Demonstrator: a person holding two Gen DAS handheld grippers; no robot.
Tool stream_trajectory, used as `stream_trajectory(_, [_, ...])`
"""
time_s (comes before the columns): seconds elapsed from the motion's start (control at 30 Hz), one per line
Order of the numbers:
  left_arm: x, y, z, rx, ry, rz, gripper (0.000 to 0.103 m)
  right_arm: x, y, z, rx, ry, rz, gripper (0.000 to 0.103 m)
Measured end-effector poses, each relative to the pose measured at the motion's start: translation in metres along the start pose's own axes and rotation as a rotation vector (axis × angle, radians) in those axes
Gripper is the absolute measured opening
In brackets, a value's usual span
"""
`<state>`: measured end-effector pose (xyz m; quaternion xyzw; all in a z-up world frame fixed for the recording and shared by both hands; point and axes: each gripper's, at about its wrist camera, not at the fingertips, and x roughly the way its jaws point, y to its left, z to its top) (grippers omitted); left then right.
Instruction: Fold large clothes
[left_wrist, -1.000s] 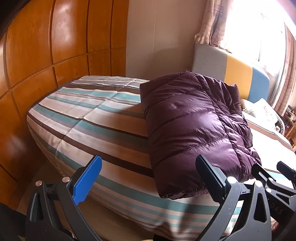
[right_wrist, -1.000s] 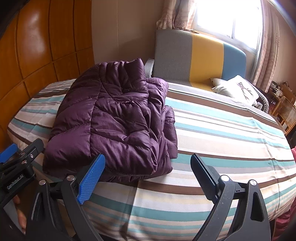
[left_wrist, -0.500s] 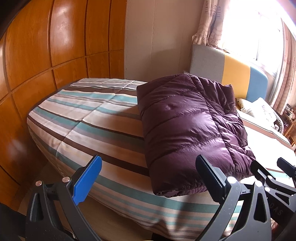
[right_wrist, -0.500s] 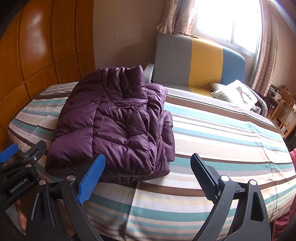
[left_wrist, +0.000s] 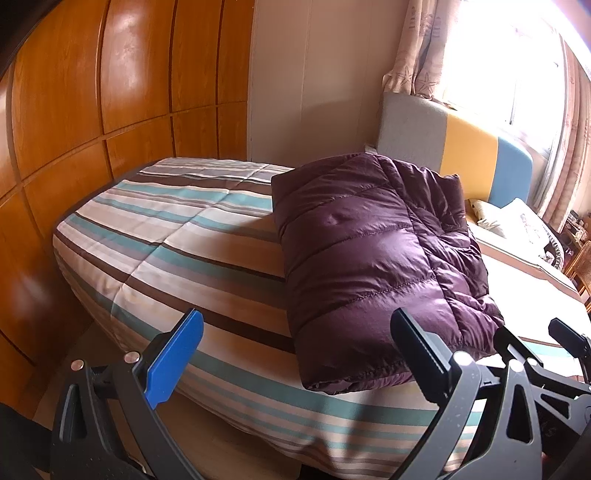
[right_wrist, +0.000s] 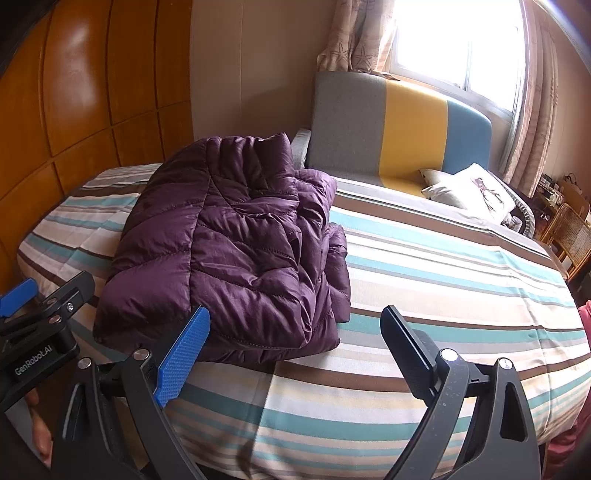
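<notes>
Purple and quilted, the puffer jacket (left_wrist: 373, 258) lies folded into a thick bundle on the striped bedspread (left_wrist: 177, 236), right of centre in the left wrist view and left of centre in the right wrist view (right_wrist: 229, 251). Its near edge sits close to the edge of the bed. Both tools are off the cloth at the bottom of their frames: the left gripper (left_wrist: 295, 354) has its tongs spread wide with nothing between them, and the right gripper (right_wrist: 295, 343) is likewise spread and holding nothing. A grey, yellow and blue headboard (right_wrist: 388, 129) stands in the upper middle, with a pale pillow (right_wrist: 469, 188) below it to the right.
</notes>
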<state>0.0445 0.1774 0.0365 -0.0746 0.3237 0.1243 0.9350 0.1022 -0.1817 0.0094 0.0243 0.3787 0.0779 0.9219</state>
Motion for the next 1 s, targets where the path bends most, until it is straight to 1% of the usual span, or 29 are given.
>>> stream_trajectory(0.47, [0.0001, 0.0009, 0.0002, -0.003, -0.008, 0.003, 0.101, 0.0032, 0.0015, -0.0002, -0.003, 0.009, 0.007, 0.094])
stream_trajectory(0.5, [-0.0006, 0.0011, 0.0000, -0.004, -0.014, 0.001, 0.101, 0.0035, 0.0018, -0.0003, -0.004, 0.010, 0.006, 0.095])
stream_trajectory(0.63, [-0.0025, 0.0006, -0.0004, 0.002, -0.028, -0.017, 0.099, 0.0046, 0.0032, -0.0011, -0.010, 0.013, 0.005, 0.096])
stream_trajectory(0.7, [-0.0015, 0.0004, -0.0008, 0.001, -0.021, -0.012, 0.099, 0.0053, 0.0030, -0.0019, -0.008, 0.017, 0.010, 0.096])
stream_trajectory(0.77, [0.0027, 0.0018, -0.0008, -0.011, 0.004, -0.020, 0.101, 0.0050, 0.0021, -0.0023, -0.005, 0.016, 0.009, 0.096])
stream_trajectory(0.8, [0.0042, 0.0026, -0.0012, -0.020, 0.013, -0.013, 0.101, 0.0052, 0.0014, -0.0024, -0.004, 0.016, 0.008, 0.096])
stream_trajectory(1.0, [0.0057, 0.0035, -0.0028, -0.015, 0.010, -0.001, 0.101, 0.0064, -0.0057, -0.0018, 0.022, 0.015, 0.008, 0.096])
